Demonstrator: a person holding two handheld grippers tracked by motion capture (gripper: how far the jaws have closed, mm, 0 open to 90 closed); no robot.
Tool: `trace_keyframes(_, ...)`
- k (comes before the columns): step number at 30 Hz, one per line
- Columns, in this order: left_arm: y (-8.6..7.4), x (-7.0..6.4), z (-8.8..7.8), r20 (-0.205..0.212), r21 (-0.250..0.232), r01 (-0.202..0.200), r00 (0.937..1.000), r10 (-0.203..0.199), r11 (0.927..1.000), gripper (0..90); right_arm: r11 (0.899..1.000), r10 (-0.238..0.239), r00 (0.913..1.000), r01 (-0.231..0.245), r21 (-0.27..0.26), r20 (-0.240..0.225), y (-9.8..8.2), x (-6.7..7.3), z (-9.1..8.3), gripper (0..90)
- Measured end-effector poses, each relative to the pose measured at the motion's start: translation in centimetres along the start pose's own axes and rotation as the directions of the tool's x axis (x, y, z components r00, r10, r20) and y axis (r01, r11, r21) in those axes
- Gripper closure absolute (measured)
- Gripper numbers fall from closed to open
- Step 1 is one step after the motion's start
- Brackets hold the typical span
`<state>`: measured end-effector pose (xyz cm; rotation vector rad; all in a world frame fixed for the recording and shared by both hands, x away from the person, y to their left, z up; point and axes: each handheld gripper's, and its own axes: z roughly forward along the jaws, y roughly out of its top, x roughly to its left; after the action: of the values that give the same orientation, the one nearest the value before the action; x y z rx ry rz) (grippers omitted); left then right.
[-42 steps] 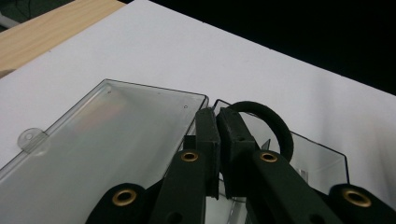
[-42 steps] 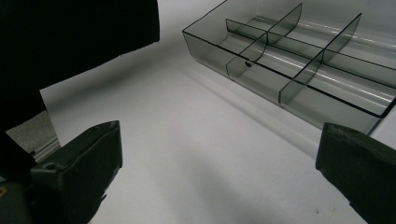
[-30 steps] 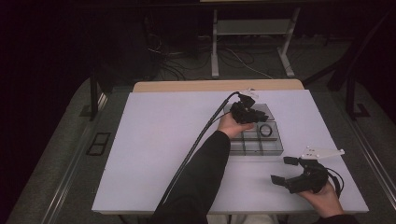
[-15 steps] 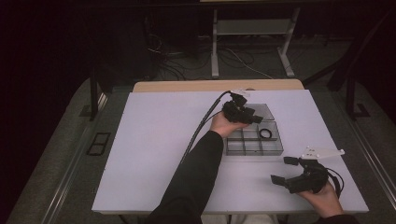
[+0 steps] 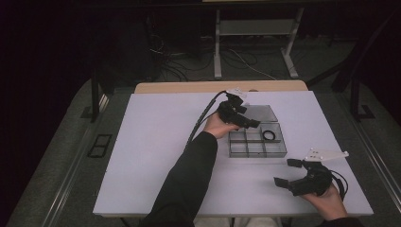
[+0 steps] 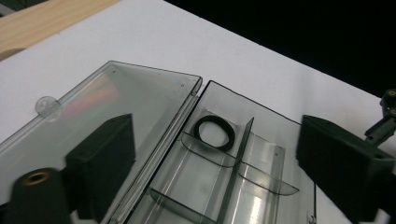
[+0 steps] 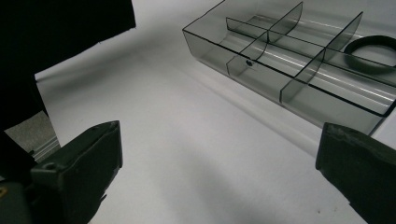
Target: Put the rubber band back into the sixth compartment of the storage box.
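From the high view, the left gripper [image 5: 249, 122] hangs over the far left part of a smoky clear compartment box [image 5: 257, 147] that sits right of centre on the white table [image 5: 156, 142]. A black ring [image 5: 269, 135] lies in the box's far right compartment. The box's lid [image 5: 260, 112] lies flat on the table on the far side. The right gripper [image 5: 289, 172] rests low at the near right of the table, well apart from the box, its jaws spread with nothing between them.

The left gripper view gives what the overhead picture cannot — the ring [image 6: 215, 132] leans against a compartment wall rather than lying flat. The gripper's jaws have just been opening and stand wide, one over the lid [image 6: 107, 107], the other over the box's far wall [image 6: 261, 112]; nothing is gripped. A small round knob [image 6: 48, 106] sits at the lid's edge.

The right gripper view looks level across the bare table [image 7: 187, 154] at the box's side [image 7: 299, 93] — curved dividers show, and the ring [image 7: 371, 52] at the far right end. Its own jaws are wide and empty.
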<state>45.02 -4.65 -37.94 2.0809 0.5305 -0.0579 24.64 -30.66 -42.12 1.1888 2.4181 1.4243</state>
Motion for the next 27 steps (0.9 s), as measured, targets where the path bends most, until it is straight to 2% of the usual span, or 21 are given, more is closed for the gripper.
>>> trace_keyframes(2, 0.1, -0.1, -0.4, 0.002, 0.008, 0.006, 1.0000, -0.006, 1.0000, 0.0, 1.000, -0.005, 1.0000, 0.005, -0.002, 0.002, 0.0, 0.0, 0.0, 0.0)
trace_keyframes(4, 0.1, -0.2, -1.0, -0.005, 0.010, -0.010, 0.9999, 0.010, 0.9999, 0.0, 1.000, -0.005, 1.0000, 0.005, -0.002, 0.002, 0.0, 0.0, 0.1, 0.0)
trace_keyframes(7, -0.1, -0.4, -1.8, -0.012, 0.009, -0.004, 0.9999, 0.004, 1.0000, 0.0, 1.000, -0.007, 1.0000, 0.007, -0.002, 0.002, 0.0, 0.0, 0.1, 0.0)
trace_keyframes(18, -1.2, -0.8, -5.4, -0.036, -0.011, -0.020, 0.9991, 0.020, 0.9997, 0.0, 1.000, -0.007, 1.0000, 0.007, -0.001, 0.004, 0.0, -0.1, 0.1, 0.0)
trace_keyframes(22, -1.7, -1.1, -6.6, -0.045, -0.024, -0.013, 0.9989, 0.012, 0.9996, 0.0, 1.000, -0.005, 1.0000, 0.005, 0.001, 0.005, -0.1, -0.1, 0.1, 0.0)
trace_keyframes(27, -2.3, -1.4, -8.0, -0.058, -0.029, -0.026, 0.9980, 0.024, 0.9992, 0.0, 1.000, 0.001, 1.0000, -0.001, 0.005, 0.005, -0.1, 0.0, 0.2, 0.0)
